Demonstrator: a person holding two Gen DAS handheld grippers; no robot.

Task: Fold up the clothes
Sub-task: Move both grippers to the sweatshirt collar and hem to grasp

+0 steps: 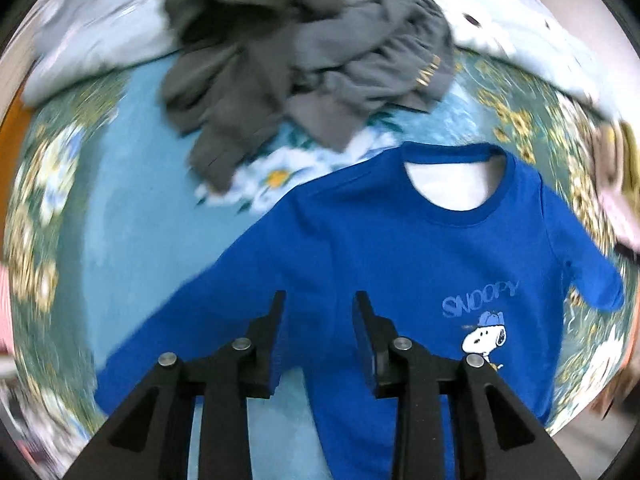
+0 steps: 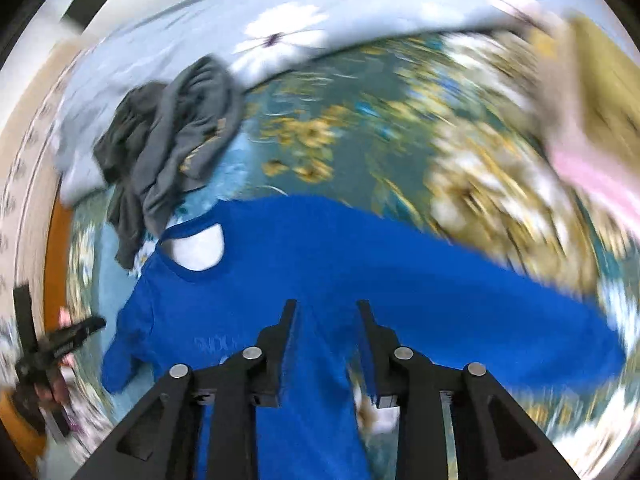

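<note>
1. The shirt's (image 1: 384,256) hem runs out of both views at the bottom, behind the gripper frames.
2. In the right wrist view the chest print (image 2: 216,346) is too smeared to read.
3. The bedspread (image 2: 480,184) is streaked by motion blur there, its flower pattern unclear.
4. The left gripper (image 2: 86,330) shows only at that view's left edge, blurred; whether its jaws stand apart cannot be told from there.
5. The grey clothes (image 1: 288,48) are heaped, so their kind and number cannot be told.
6. A pink cloth (image 2: 596,180) at the right edge is cut off and blurred.
</note>
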